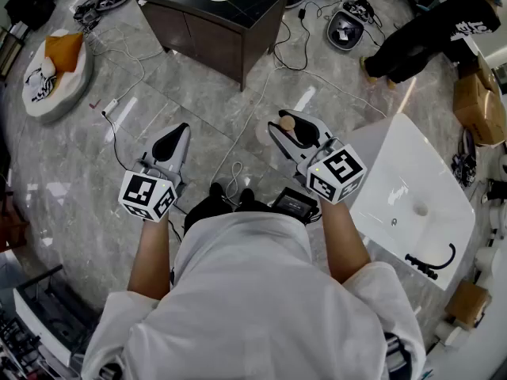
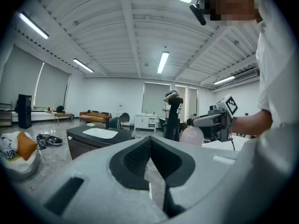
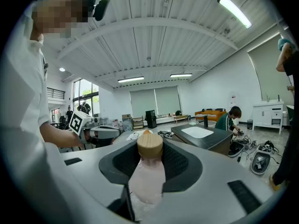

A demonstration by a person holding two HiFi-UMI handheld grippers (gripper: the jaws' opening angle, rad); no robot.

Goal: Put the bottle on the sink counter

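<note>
Clamps the right gripper (image 1: 291, 131) jaws on the pink bottle (image 3: 147, 174), wooden cap (image 3: 150, 145) poking out ahead between the tips. Holds it close to level, up in the air over the grey floor (image 1: 198, 93), just beside the near corner of the white sink surface (image 1: 396, 165), not touching it, not yet set down. Shows the left gripper (image 1: 181, 135) jaws pressed together, nothing between them, out over the floor to the left of the bottle and apart from it.

Further out: a black faucet (image 1: 432, 264) lying on the white sink surface by its lower right edge. Ahead across the floor, a dark cabinet (image 1: 238, 30) with a white basin in its top. Cables (image 1: 297, 62) trailing beside it. Far left, a round cushion (image 1: 51, 74) with something orange on it. Upper right, a person in black (image 1: 428, 30) bending low.
</note>
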